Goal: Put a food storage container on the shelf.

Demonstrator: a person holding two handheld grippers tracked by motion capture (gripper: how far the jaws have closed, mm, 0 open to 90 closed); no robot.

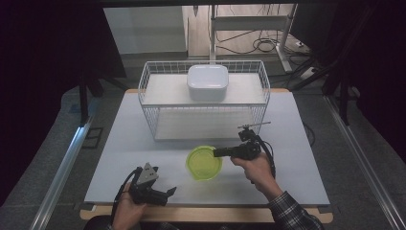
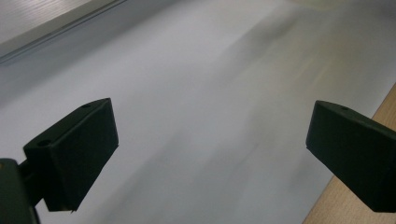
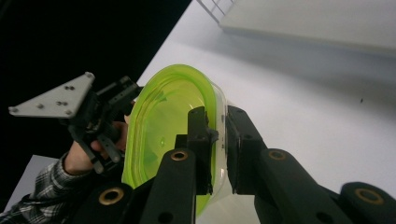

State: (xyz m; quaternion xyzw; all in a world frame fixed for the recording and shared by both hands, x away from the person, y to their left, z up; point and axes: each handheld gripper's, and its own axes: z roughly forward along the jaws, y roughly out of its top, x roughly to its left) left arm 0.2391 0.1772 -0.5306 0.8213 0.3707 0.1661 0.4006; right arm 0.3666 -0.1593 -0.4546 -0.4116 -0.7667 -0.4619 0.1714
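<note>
Green bowl [image 1: 204,163] near table [image 1: 119,158] front, centre, before wire basket [image 1: 153,91]. Right gripper [image 3: 219,135] pinches bowl's right rim wall, one jaw inside, one outside. Left gripper [image 1: 165,193] spread wide, empty, farther off, left of bowl.

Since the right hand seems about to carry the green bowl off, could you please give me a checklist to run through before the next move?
1. Right gripper shut on the wall of the green bowl, one finger inside, one outside: ok.
2. Bowl free of contents that could spill: ok, the right gripper view shows it empty.
3. Left gripper out of the way: ok, open near the front edge of the table, apart from the bowl.
4. Room in the wire basket: ok, the lower level looks free; a white box sits on top.
5. Bowl already off the table: cannot tell.
</note>
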